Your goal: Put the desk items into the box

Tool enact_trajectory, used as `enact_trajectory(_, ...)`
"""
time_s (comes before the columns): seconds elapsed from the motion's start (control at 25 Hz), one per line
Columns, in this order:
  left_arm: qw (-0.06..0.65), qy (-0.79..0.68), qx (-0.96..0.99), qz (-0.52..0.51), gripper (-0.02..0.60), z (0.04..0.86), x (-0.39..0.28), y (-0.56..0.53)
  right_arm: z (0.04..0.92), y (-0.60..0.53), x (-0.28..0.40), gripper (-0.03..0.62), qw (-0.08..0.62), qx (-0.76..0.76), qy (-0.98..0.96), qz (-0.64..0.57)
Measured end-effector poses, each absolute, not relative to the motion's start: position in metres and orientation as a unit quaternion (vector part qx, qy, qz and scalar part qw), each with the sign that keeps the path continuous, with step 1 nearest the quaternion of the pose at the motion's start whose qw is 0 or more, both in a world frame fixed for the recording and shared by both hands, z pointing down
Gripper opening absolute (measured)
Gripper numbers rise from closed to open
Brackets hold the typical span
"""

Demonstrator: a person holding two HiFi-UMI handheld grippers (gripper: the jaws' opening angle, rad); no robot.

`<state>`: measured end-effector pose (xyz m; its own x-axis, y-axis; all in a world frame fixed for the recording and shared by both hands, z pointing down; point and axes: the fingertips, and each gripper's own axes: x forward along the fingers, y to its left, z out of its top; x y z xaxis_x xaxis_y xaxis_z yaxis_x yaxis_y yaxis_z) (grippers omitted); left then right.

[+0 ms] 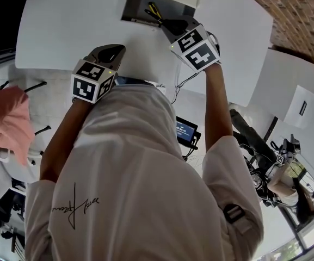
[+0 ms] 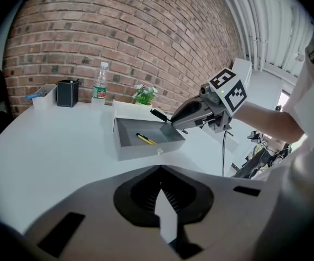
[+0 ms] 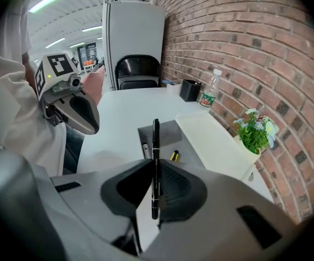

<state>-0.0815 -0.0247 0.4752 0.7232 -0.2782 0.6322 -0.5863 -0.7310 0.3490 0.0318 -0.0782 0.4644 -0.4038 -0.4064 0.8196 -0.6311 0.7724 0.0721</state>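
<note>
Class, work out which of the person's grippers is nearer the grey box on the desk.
Right. The right gripper, shut on a black pen, sits at the rim of the box. The left gripper, shut and empty, hangs over the table, short of the box.

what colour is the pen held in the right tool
Black. The pen shows best in the right gripper view.

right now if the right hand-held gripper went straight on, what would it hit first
Probably the open grey box, with its held black pen going in tip first; depth is unclear.
</note>
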Motion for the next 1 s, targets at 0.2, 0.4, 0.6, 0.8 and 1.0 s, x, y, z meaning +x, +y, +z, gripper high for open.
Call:
enact_trajectory(0.2, 0.276, -0.246, 0.885, 0.282, 0.005, 0.477, -0.084, -0.025, 0.468, -0.086, 0.036, 0.060, 0.460, 0.309, -0.824, 0.115)
enact_trajectory(0.4, 0.280, -0.251, 0.883, 0.281, 0.005, 0.478, -0.089, -0.027, 0.473, -0.092, 0.037, 0.060, 0.470, 0.306, -0.820, 0.110)
enact_trajectory(0.6, 0.277, -0.252, 0.884, 0.281, 0.005, 0.477, -0.096, -0.028, 0.481, -0.097, 0.036, 0.060, 0.508, 0.301, -0.802, 0.085)
enact_trajectory(0.8, 0.283, -0.258, 0.880, 0.280, 0.005, 0.478, -0.100, -0.029, 0.491, -0.099, 0.039, 0.060, 0.518, 0.294, -0.798, 0.088)
enact_trajectory(1.0, 0.286, -0.264, 0.878, 0.279, 0.005, 0.478, -0.106, -0.033, 0.499, -0.105, 0.035, 0.060, 0.516, 0.291, -0.800, 0.099)
